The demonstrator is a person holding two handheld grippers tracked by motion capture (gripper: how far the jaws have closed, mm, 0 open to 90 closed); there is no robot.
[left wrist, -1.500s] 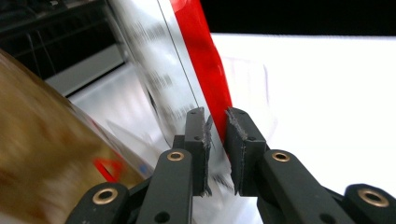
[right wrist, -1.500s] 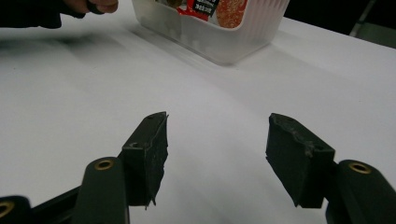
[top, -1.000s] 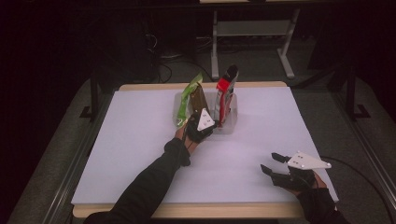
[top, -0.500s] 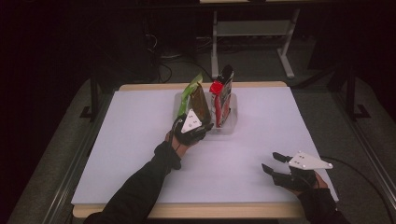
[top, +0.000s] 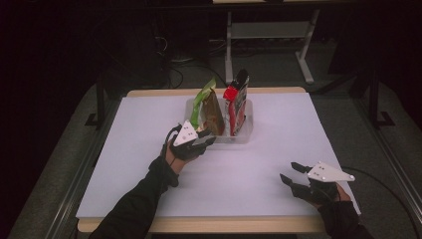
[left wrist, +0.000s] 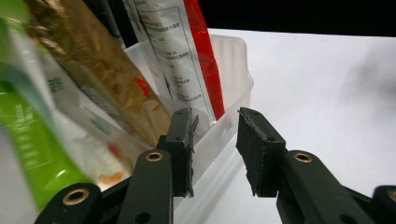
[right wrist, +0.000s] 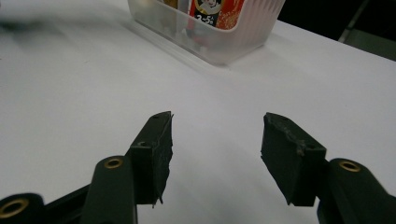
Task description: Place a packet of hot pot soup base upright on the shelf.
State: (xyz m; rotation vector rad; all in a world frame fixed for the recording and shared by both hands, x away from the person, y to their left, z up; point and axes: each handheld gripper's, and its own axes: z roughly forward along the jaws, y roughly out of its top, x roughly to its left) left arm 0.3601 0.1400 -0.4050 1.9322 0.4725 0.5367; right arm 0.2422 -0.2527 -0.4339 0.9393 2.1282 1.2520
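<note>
A clear plastic bin [top: 244, 133] stands at the table's far middle with three snack bags upright in it: green [top: 205, 97], gold-brown [top: 214, 117] and red [top: 235, 107]. My left gripper [top: 205, 142] hovers just off the bin's near left corner. In the left gripper view its jaws [left wrist: 215, 140] are open and have just been opening; the bin's wall [left wrist: 233, 74] lies just beyond them, unpressed, with the gold bag [left wrist: 93, 70] and red bag [left wrist: 187, 56] behind. My right gripper [top: 288, 172] rests low at the front right, open, its jaws [right wrist: 215, 135] having just closed a little over bare table.
The white tabletop [top: 149, 164] has wide free room around the bin. Its front edge lies close under both forearms. Behind the table stand dark floor, cables and a white desk frame [top: 268, 30].
My left gripper has drawn back from the bags toward the near left and its jaws have come apart; the bags stay in the bin. The right gripper has kept its place.
</note>
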